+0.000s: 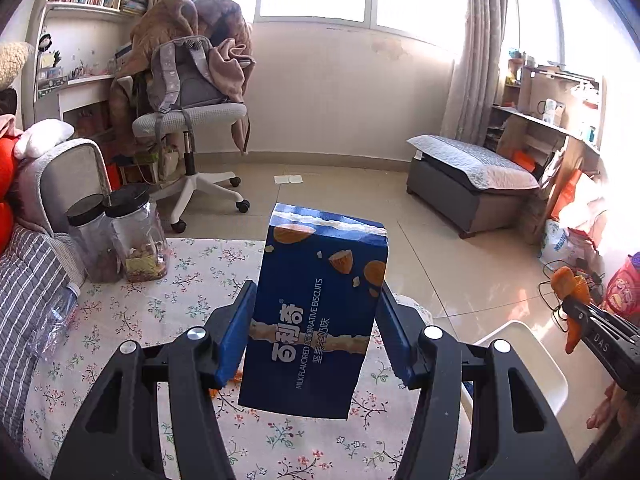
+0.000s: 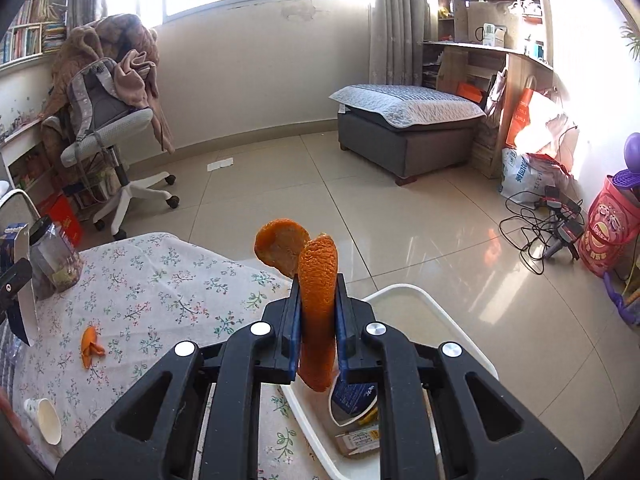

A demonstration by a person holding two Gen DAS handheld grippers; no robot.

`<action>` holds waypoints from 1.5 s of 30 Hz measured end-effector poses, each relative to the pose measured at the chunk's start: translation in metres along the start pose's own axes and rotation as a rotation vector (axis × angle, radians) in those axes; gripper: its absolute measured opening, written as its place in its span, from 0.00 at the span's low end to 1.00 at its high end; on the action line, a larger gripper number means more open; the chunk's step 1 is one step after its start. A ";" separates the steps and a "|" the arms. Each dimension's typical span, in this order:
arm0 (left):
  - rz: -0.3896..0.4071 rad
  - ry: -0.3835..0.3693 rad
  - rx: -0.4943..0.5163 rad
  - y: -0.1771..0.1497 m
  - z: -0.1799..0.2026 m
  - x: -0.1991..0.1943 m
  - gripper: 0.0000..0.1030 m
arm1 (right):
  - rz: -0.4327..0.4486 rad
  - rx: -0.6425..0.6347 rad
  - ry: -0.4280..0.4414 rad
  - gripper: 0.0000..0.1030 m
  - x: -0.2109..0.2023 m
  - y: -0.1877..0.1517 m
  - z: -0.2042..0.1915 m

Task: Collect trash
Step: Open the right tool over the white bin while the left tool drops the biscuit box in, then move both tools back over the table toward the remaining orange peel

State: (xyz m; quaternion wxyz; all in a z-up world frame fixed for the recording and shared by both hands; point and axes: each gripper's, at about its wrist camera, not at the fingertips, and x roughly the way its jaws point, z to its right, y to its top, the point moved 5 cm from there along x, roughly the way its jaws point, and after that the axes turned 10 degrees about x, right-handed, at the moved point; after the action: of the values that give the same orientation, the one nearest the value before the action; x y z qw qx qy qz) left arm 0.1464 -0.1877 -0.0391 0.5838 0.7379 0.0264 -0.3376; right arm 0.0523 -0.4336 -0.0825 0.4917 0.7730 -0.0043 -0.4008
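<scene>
The left gripper point(image 1: 316, 320) is pinching a blue biscuit box point(image 1: 316, 312) upright between its pads, holding it in the air above the floral tablecloth point(image 1: 120, 320), with two jars point(image 1: 120, 240) standing further left. The right gripper point(image 2: 318, 320) is squeezing a strip of orange peel point(image 2: 318, 300) over the white bin point(image 2: 440, 312). Another peel point(image 2: 90, 346) and a paper cup point(image 2: 44, 420) are lying on the cloth.

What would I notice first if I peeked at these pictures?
Probably the big blue biscuit box, pinched upright in the left claw above the flowery tablecloth. Next, the bright orange peel squeezed in the right claw, over the white bin beside the table.
</scene>
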 end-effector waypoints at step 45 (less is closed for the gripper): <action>-0.215 -0.429 0.103 0.000 0.239 0.052 0.79 | 0.163 0.317 -0.451 0.93 -0.023 0.020 0.175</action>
State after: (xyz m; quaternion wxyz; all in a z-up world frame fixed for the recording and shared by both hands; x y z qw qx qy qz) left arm 0.0746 -0.4158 -0.0882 0.4983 0.6712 -0.0371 -0.5476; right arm -0.0650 -0.5676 -0.0869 0.3819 0.7286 -0.2385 -0.5161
